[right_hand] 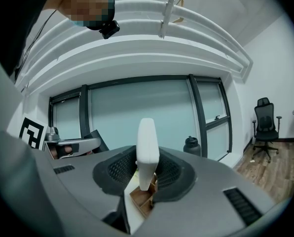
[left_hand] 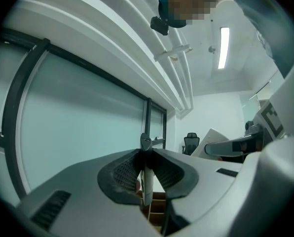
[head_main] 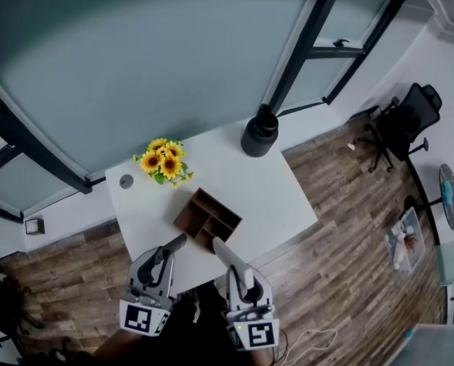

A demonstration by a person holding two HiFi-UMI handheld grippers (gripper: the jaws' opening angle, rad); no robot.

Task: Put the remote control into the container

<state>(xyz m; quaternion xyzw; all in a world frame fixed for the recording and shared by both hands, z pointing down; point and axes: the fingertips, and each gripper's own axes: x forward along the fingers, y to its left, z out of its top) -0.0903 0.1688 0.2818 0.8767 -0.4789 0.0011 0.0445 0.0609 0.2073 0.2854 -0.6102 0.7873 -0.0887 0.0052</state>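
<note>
While hovering at the table's (head_main: 276, 193) near edge, the right gripper (head_main: 238, 274) is clamping a white remote (head_main: 223, 252), the left gripper (head_main: 164, 256) a dark remote (head_main: 178, 242), just short of the container (head_main: 208, 216).

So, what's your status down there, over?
Left gripper shut on dark remote control. Right gripper shut on white remote control. Both at wooden container's near edge, neither in. Nothing blocking.

White table (head_main: 280, 197), centre frame. Sunflower bunch (head_main: 164, 161), its upper-left edge. Black flask (head_main: 260, 131), its far corner. Black office chair (head_main: 406, 117), upper right. Wood-plank floor (head_main: 341, 235), lower right. Frosted glass partition (head_main: 158, 59), top.
</note>
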